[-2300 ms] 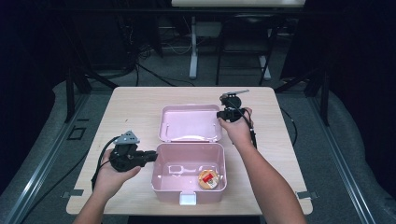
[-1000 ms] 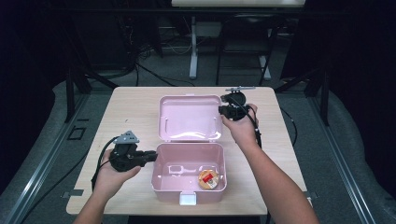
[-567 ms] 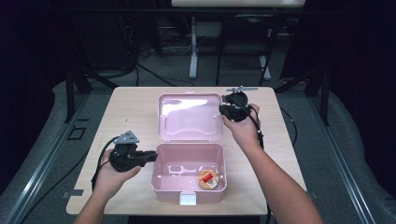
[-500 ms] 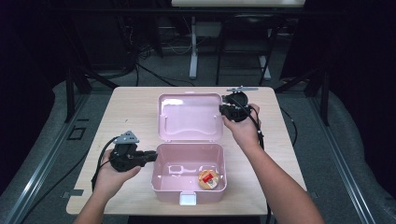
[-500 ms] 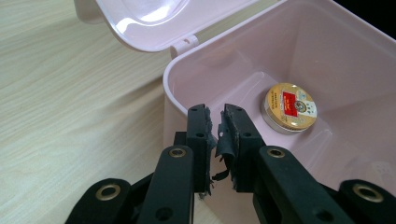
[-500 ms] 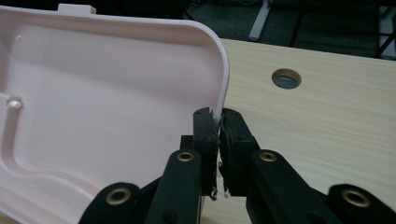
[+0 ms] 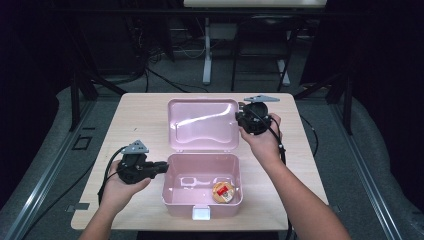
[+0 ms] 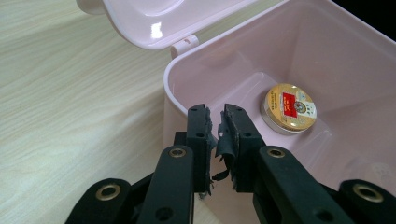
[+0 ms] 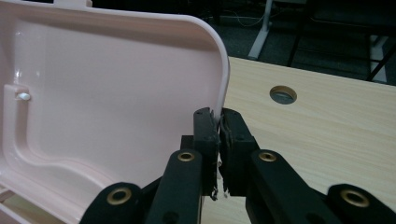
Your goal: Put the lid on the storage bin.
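A pink plastic box [image 7: 165, 186] stands open near the table's front edge, and its hinged lid [image 7: 202, 125] is tilted up behind it. In the box lies a round gold tin [image 7: 222, 192] with a red label. My right gripper [image 7: 239, 119] is shut on the lid's right edge; in the right gripper view the thin edge of the lid [image 9: 107, 84] runs between the tips of that gripper [image 9: 218, 119]. My left gripper [image 7: 162, 167] is shut on the box's left wall. In the left gripper view this gripper [image 8: 216, 116] sits at the rim, the tin [image 8: 288, 108] beyond it.
The pale wooden table [image 7: 135, 120] has bare room left and right of the box. A round cable hole [image 9: 282, 94] lies in the tabletop to the right of the lid. Dark floor, cables and stand legs surround the table.
The lid's free edge has risen, so the lid stands steeper than before. My right gripper went up and farther away with it. The left hand and the box kept still.
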`<action>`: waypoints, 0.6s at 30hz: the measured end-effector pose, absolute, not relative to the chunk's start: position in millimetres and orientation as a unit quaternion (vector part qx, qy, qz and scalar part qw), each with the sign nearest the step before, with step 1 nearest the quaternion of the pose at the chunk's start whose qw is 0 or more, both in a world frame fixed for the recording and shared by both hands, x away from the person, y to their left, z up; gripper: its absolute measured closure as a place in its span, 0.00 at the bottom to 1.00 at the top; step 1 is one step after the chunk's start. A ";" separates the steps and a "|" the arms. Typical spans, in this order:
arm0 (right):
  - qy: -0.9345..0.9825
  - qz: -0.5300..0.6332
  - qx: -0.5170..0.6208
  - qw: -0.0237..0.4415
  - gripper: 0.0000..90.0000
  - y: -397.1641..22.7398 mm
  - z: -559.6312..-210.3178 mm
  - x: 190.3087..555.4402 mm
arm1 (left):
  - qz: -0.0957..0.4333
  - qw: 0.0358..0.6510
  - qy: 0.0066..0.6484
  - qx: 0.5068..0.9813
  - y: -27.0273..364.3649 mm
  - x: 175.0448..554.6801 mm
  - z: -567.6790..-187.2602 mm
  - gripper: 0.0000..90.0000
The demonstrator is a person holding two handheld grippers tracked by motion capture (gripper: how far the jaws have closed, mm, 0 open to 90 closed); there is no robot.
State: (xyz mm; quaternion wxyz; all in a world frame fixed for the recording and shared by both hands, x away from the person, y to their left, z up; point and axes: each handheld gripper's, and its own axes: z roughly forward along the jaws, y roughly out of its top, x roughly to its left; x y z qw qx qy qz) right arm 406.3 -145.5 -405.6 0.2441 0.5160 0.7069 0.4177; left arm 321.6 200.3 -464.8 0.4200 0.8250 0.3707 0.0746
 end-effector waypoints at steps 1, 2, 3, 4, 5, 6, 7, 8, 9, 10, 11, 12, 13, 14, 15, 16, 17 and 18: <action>0.705 0.423 0.513 0.246 0.95 -146.2 -404.6 403.3 | 0.075 0.420 0.370 0.825 200.2 321.6 -464.8 0.90; 0.705 0.424 0.511 0.247 0.95 -146.3 -403.9 401.7 | 0.075 0.420 0.371 0.825 200.2 321.6 -464.8 0.90; 0.706 0.425 0.509 0.249 0.95 -146.4 -403.4 400.2 | 0.075 0.420 0.371 0.825 200.2 321.6 -464.8 0.90; 0.706 0.425 0.509 0.249 0.95 -146.4 -403.4 400.2 | 0.076 0.420 0.370 0.825 200.3 321.7 -464.7 0.90; 0.705 0.426 0.509 0.250 0.95 -146.3 -403.0 398.6 | 0.075 0.420 0.371 0.825 200.2 321.5 -464.7 0.90; 0.705 0.428 0.506 0.252 0.96 -146.9 -402.6 397.3 | 0.076 0.419 0.370 0.826 200.3 321.6 -464.7 0.90; 0.704 0.431 0.505 0.252 0.96 -147.1 -402.3 395.9 | 0.075 0.419 0.370 0.826 200.4 321.6 -464.6 0.90; 0.704 0.432 0.504 0.253 0.96 -147.3 -402.0 394.2 | 0.074 0.418 0.370 0.827 200.7 321.6 -464.3 0.90; 0.703 0.436 0.500 0.256 0.96 -147.7 -401.5 391.1 | 0.074 0.417 0.369 0.827 200.7 321.6 -464.2 0.90; 0.702 0.438 0.499 0.258 0.96 -147.8 -401.2 389.5 | 0.074 0.417 0.369 0.827 200.7 321.6 -464.2 0.90; 0.702 0.438 0.499 0.258 0.96 -147.8 -401.2 389.5 | 0.074 0.417 0.370 0.827 200.6 321.5 -464.2 0.90; 0.702 0.438 0.498 0.258 0.96 -147.9 -400.8 388.3 | 0.077 0.419 0.370 0.825 200.1 321.5 -464.7 0.90; 0.702 0.440 0.495 0.261 0.96 -148.0 -400.5 386.4 | 0.077 0.419 0.370 0.826 200.1 321.5 -464.7 0.90; 0.701 0.444 0.493 0.263 0.96 -148.3 -400.0 383.4 | 0.074 0.417 0.370 0.827 200.7 321.5 -464.3 0.90; 0.700 0.445 0.492 0.263 0.96 -148.4 -399.9 381.9 | 0.074 0.417 0.370 0.827 200.7 321.5 -464.2 0.90; 0.699 0.447 0.492 0.264 0.96 -148.5 -399.8 380.8 | 0.074 0.417 0.370 0.827 200.7 321.5 -464.2 0.90; 0.699 0.447 0.492 0.264 0.96 -148.5 -399.8 380.8 | 0.074 0.417 0.370 0.827 200.6 321.5 -464.2 0.90; 0.699 0.450 0.489 0.265 0.96 -149.2 -399.7 378.8 | 0.074 0.417 0.370 0.827 200.6 321.4 -464.2 0.90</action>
